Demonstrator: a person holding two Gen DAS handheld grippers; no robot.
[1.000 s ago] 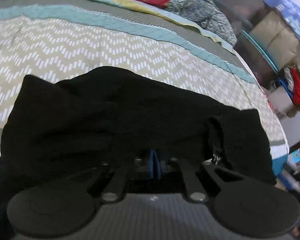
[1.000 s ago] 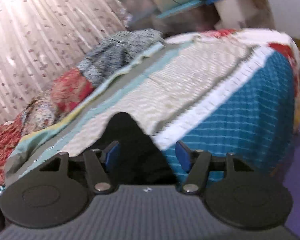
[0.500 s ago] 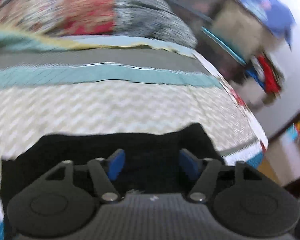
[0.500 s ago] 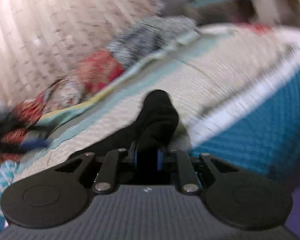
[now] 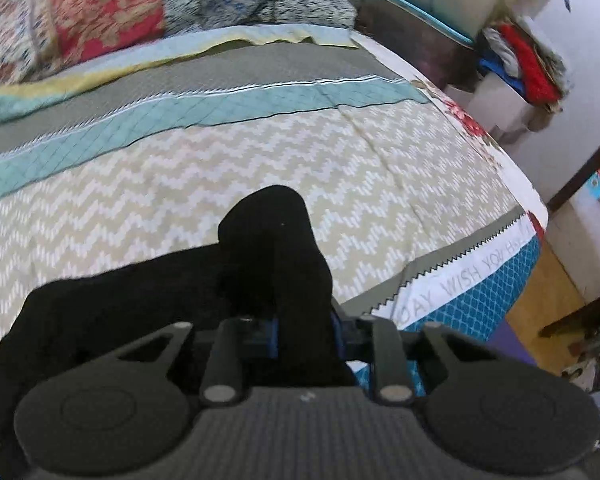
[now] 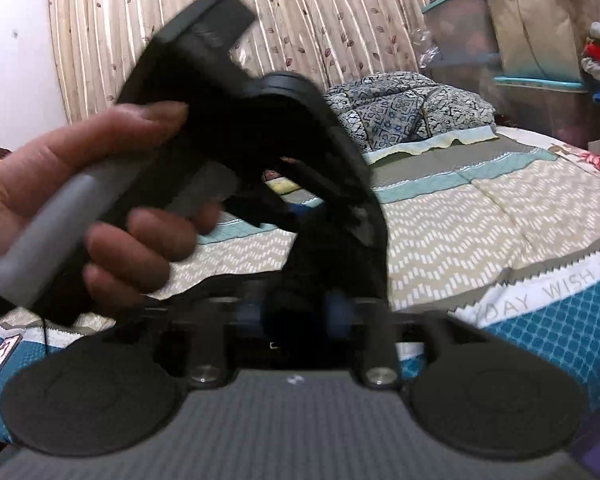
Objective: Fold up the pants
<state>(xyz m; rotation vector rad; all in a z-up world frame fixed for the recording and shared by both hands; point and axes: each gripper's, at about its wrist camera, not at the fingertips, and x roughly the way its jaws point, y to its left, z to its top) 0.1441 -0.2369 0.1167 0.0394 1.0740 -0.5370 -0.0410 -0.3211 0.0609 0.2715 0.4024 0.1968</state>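
The black pants (image 5: 112,312) lie spread on the quilted bed (image 5: 380,168), with one bunch pulled up off it. My left gripper (image 5: 304,328) is closing on that bunch, and both blue pads press the cloth. In the right wrist view a person's hand (image 6: 80,200) holds the left gripper (image 6: 360,220), with the pants (image 6: 336,264) hanging from it. My right gripper (image 6: 292,314) sits just below. Its jaws are opening, with dark, blurred cloth still between the parted blue pads.
Patterned blankets and pillows (image 5: 100,20) are piled at the head of the bed. Storage boxes and clothes (image 5: 512,60) stand past the bed's far corner. A curtain (image 6: 300,20) hangs behind. A phone (image 6: 0,360) lies on the teal bed edge. Wooden floor (image 5: 548,304) shows on the right.
My left gripper opened over the flat pants, then closed on a bunch and rose. My right gripper went from shut on a fold to wider pads. The left hand came into its view.
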